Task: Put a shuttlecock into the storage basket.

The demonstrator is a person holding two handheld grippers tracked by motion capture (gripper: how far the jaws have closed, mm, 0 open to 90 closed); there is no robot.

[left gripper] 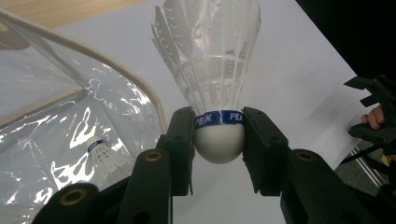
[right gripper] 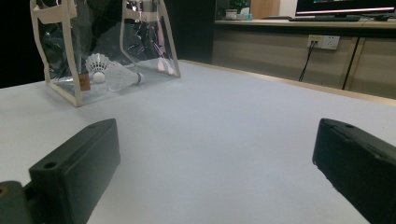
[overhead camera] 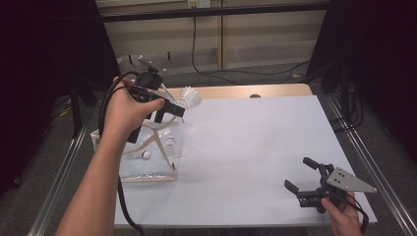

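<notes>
The left gripper (left gripper: pixel 219 140) clamps a shuttlecock (left gripper: pixel 212 70) by its round cork, feathers pointing away, held in the air at the upper left of the high view, just above the clear bag (overhead camera: pixel 147 157). The cork is smooth and pinched only at its sides, so it could squirt out. The feathers may also catch the bag's soft rim (left gripper: pixel 112 65) and miss the opening. The right gripper (overhead camera: pixel 305 179) rests with its jaws apart and empty at the lower right.
</notes>
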